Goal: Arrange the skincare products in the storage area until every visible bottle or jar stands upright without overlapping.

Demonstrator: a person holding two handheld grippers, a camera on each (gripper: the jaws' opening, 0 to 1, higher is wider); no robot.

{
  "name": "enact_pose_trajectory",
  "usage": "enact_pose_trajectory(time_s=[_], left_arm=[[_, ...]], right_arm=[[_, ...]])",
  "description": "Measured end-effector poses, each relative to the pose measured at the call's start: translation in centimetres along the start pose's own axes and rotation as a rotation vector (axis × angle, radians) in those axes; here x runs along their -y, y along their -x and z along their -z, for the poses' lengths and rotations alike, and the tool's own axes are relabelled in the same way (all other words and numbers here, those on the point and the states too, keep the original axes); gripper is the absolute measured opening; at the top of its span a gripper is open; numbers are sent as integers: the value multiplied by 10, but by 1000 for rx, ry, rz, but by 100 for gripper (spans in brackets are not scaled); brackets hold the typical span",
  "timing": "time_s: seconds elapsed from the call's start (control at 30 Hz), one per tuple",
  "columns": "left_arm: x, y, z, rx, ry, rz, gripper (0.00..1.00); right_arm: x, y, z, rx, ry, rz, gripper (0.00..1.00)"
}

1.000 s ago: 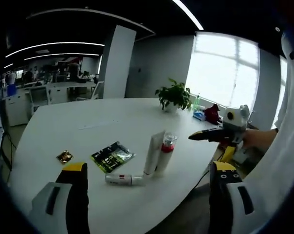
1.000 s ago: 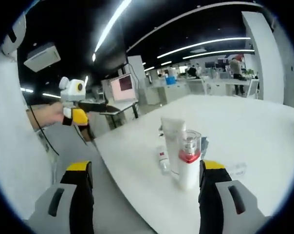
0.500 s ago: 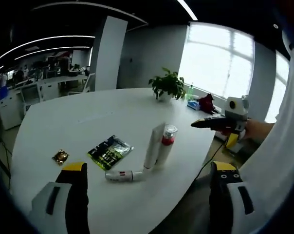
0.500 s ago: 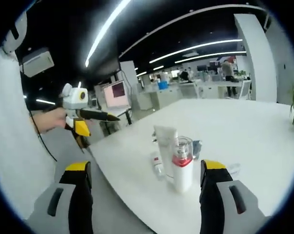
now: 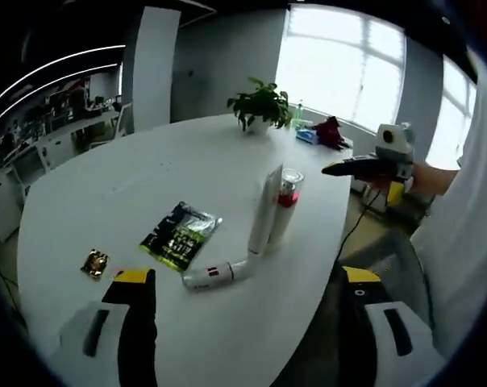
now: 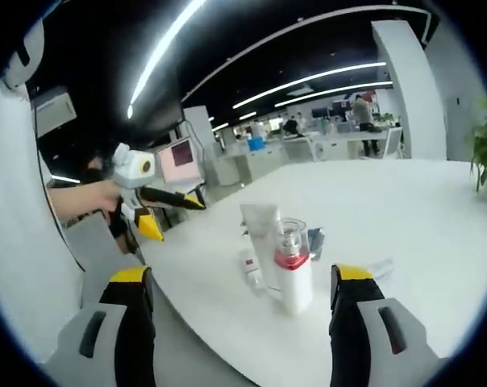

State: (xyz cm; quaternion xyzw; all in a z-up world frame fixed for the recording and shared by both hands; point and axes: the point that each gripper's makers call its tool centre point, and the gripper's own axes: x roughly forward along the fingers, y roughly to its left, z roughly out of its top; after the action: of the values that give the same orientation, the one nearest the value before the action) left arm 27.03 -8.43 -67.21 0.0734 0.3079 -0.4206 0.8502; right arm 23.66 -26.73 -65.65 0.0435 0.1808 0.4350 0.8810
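On the white worktop [image 5: 106,201] three skincare items sit close together near the edge nearest the person. A white tube [image 5: 262,211] stands on end, leaning a little, and right beside it a spray bottle [image 5: 284,203] with a clear cap and a red collar stands upright; the two look to be touching or nearly so. A small white bottle [image 5: 215,273] with a red mark lies on its side, its end against the foot of the tube. From the right tool view the same group shows: the tube [image 6: 262,234] behind the spray bottle [image 6: 291,266], the small bottle [image 6: 251,271] flat beside them.

So the task looks only partly done. Two items are up; the lying bottle is left to be stood up, and the tube and spray bottle may want a little space between them.

A dark green packet [image 5: 179,235] and a small gold packet [image 5: 93,263] lie flat further in, and a potted plant [image 5: 260,103] stands at the far side.

The left tool [image 5: 243,322] hangs over the near edge with its jaws wide apart and nothing between them. The right tool [image 6: 239,322] is likewise spread and empty, just short of the spray bottle.

No brand or writing can be read; the labels are too small and blurred.
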Motion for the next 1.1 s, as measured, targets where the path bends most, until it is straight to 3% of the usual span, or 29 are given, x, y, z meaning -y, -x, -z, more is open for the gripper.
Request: enact_pose_trajectory(time_s=[0.27,0.37,0.6,0.67,1.1], left_arm=[[-12,-30,12,-144,-139,59,79],[-30,-44,25,-216,-233,81,75],[-51,-74,34,-263,-283,141,61],[-55,-78,40,-318,-345,152,60],[-69,-127,72,-479,-571,194,45]], right_arm=[[0,7,13,-1,-49,43,89],[0,9,16,2,-60,57,89],[-1,11,27,-14,-89,74,89],[-1,11,27,-13,-94,77,89],[5,10,31,-34,-108,83,88]])
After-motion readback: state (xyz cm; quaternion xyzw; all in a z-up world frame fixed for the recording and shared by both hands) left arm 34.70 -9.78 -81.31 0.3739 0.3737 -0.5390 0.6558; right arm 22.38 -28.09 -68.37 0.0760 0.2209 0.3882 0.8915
